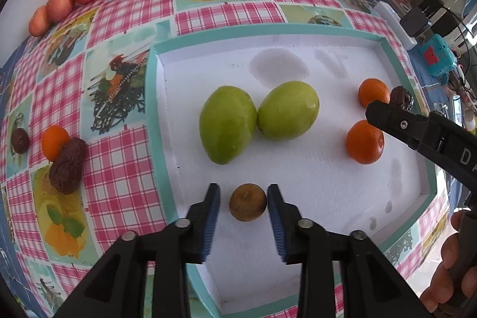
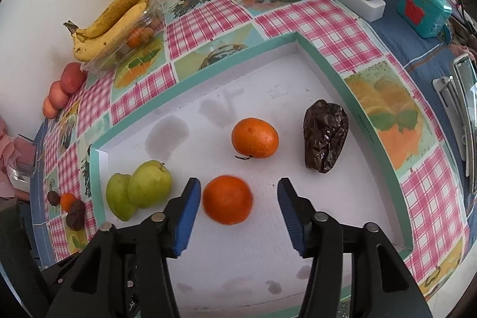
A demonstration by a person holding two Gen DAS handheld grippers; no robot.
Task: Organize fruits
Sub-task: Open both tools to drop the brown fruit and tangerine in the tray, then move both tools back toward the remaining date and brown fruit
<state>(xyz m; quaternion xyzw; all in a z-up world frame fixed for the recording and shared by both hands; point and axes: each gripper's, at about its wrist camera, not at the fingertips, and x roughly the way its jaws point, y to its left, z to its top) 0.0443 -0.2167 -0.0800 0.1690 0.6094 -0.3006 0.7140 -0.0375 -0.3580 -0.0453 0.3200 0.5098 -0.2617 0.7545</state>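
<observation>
Both my grippers point steeply down over white tray [image 1: 298, 169]. Left gripper [image 1: 244, 216] sits at tray's near edge, jaws parted, blue pads [image 1: 212, 224] clear on both sides, gripping nothing. Right gripper [image 2: 238, 213] hangs over tray's right half, jaws parted wider, pads [image 2: 187, 216] pressing nothing. My hand [image 1: 450, 267] wraps right gripper's handle beyond tray's right edge.
</observation>
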